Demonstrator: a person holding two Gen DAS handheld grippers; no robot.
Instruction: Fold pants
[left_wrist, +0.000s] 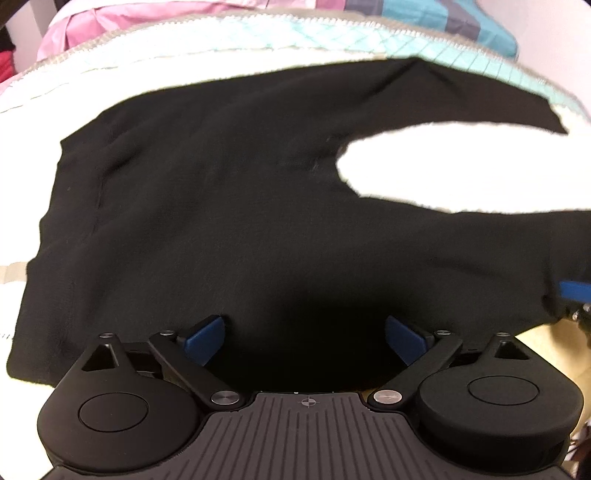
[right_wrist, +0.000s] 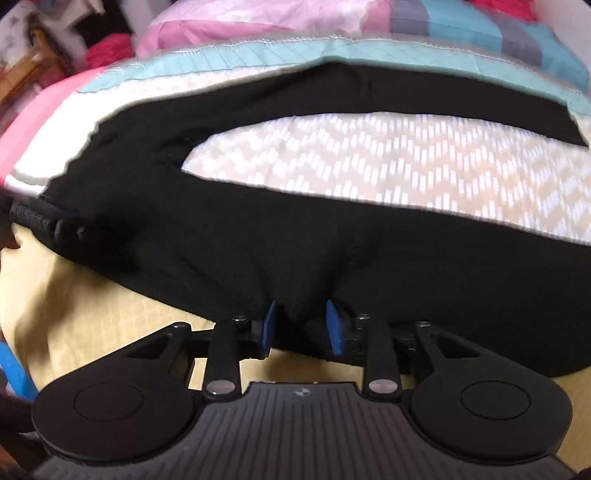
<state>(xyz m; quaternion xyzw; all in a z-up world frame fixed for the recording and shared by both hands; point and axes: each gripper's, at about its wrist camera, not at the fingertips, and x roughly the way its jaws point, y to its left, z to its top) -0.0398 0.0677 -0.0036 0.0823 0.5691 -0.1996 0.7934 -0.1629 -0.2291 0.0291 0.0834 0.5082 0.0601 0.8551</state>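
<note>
Left gripper (left_wrist: 303, 338): jaws spread wide, released, poised over the waist end of the black pants (left_wrist: 221, 221); nothing gripped.
Pants: spread flat on the chevron-patterned bedspread (right_wrist: 388, 173), legs parted in a V.
Right gripper (right_wrist: 301, 326): jaws partly apart, a bunched ridge of the near leg between the blue pads (right_wrist: 334, 328); grip uncertain.
Beyond: pink pillow (right_wrist: 207, 26).

free: quilt gap (right_wrist: 369, 162) btwn legs | blocked: pillows (right_wrist: 221, 22) (far edge)
</note>
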